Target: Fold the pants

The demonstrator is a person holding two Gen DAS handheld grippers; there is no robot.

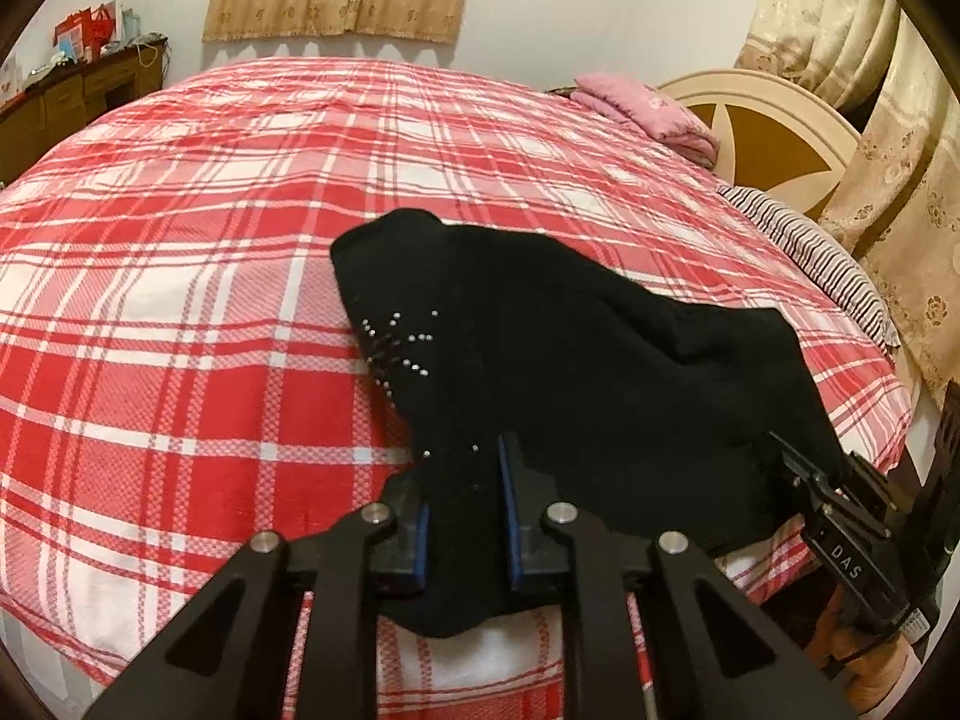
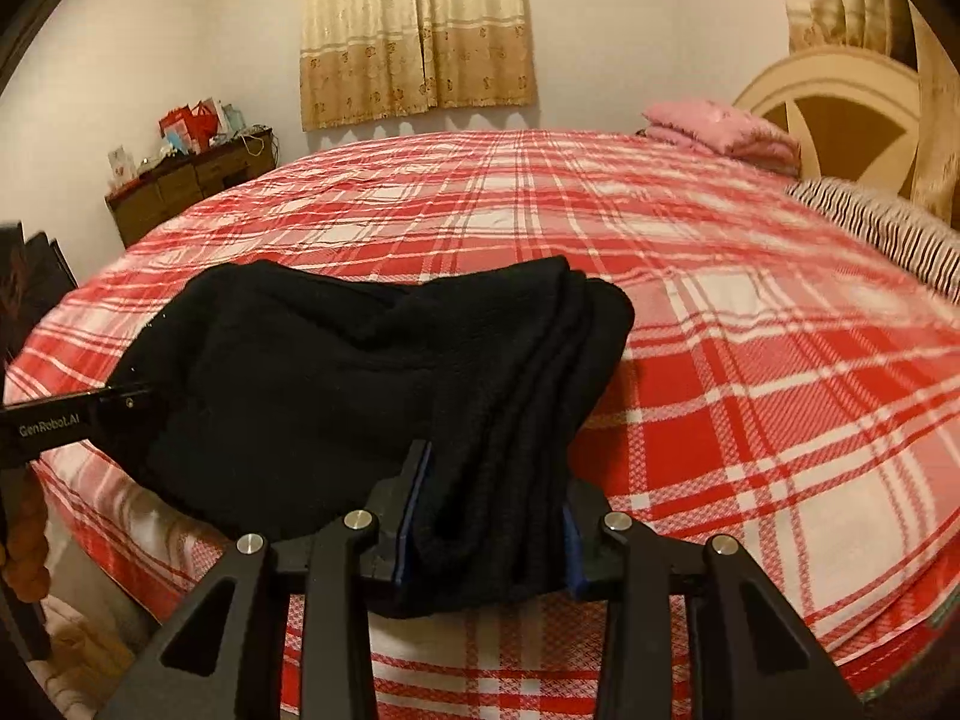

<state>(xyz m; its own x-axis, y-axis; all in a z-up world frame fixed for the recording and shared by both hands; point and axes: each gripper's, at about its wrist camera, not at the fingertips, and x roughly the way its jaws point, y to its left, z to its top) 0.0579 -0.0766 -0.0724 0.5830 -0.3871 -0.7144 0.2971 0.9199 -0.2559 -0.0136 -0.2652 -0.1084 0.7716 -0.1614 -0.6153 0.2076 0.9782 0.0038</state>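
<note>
The black pants point(image 1: 540, 360) lie bunched on the near edge of the bed point(image 1: 180, 300), with both near corners pinched up off the red plaid sheet. In the left wrist view the left tongs point(image 1: 465, 516) are clamped on a gathered tail of the cloth at 6 o'clock, the blue pads pressing it from both sides, and a scatter of small shiny studs point(image 1: 399, 342) shows on the fabric at about 9 o'clock of the heap. The right tongs point(image 2: 486, 531) are clamped on a thicker bundle of stacked layers, which ridge away toward 12 o'clock in the right wrist view. Each tool shows in the other's camera: the right one at 4 o'clock of the left view, the left one at 9 o'clock of the right view.

The step in hand looks like carrying the held edge over to make or settle a fold. To do it well, both grips should move together and level, so the cloth between them stays taut and does not sag into a twist. The right grip holds several layers, so I would watch that none slips out of the pads. The edge should be laid down square on the far part of the pants, then released only once the cloth rests flat on the bed. The folded pink blanket point(image 1: 648, 111) near the headboard point(image 1: 780, 138) at 1 o'clock lies well apart and is no hindrance.
</note>
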